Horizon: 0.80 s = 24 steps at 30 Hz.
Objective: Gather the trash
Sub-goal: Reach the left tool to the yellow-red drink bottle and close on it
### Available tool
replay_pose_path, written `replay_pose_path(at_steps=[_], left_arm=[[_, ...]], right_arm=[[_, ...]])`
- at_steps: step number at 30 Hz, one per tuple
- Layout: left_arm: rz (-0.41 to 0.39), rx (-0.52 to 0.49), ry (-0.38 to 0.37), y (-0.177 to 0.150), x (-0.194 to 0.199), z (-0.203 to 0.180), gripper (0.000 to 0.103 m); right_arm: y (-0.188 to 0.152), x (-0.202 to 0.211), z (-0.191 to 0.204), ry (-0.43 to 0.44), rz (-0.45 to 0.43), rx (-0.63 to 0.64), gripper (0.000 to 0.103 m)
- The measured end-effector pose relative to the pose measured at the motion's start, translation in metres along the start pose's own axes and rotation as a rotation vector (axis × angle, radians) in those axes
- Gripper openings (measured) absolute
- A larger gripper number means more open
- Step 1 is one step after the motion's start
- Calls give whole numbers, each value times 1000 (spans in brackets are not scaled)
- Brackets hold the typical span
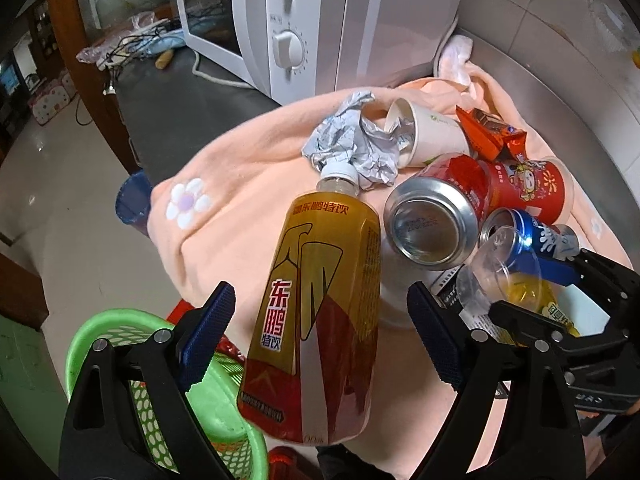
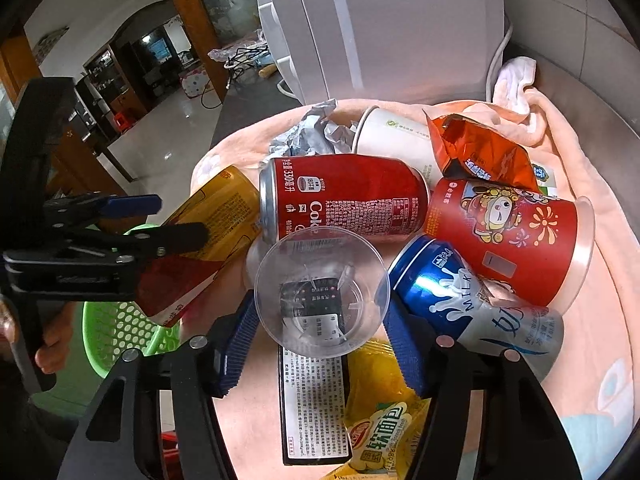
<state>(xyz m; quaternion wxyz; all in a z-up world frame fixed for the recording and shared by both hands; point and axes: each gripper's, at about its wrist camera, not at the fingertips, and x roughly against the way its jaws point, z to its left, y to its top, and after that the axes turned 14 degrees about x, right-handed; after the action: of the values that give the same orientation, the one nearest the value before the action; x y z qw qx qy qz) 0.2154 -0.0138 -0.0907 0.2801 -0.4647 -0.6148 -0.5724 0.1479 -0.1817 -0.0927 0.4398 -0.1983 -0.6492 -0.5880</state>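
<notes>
Peach cloth (image 1: 224, 240) w/ trash. L gripper (image 1: 320, 312) jaws wide, bottle (image 1: 320, 300) between, ungripped. R gripper (image 2: 320, 344) jaws touching clear cup (image 2: 320, 292); risk: thin cup could crush/slip.

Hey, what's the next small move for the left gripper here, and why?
Probably close the left gripper on the yellow drink bottle: the bottle lies between its open fingers, untouched, and the green basket waits just below the table edge.
</notes>
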Motion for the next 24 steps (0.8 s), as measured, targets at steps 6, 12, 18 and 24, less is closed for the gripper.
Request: replay_pose_path(at_steps=[6,12,18,24], left_arm=[[37,23,-18,2,-12,3,71],[28,44,-17,3,-13,9,65],[31,-8,21,1,-13,-1,66],[66,30,9,4,-22,6,72]], right_arm=[[-1,7,3,7,-14,3,60],[-2,13,8,8,-22,11,60],[-4,14,11,9,-21,9,60],[-6,16,12,7,-20,10,60]])
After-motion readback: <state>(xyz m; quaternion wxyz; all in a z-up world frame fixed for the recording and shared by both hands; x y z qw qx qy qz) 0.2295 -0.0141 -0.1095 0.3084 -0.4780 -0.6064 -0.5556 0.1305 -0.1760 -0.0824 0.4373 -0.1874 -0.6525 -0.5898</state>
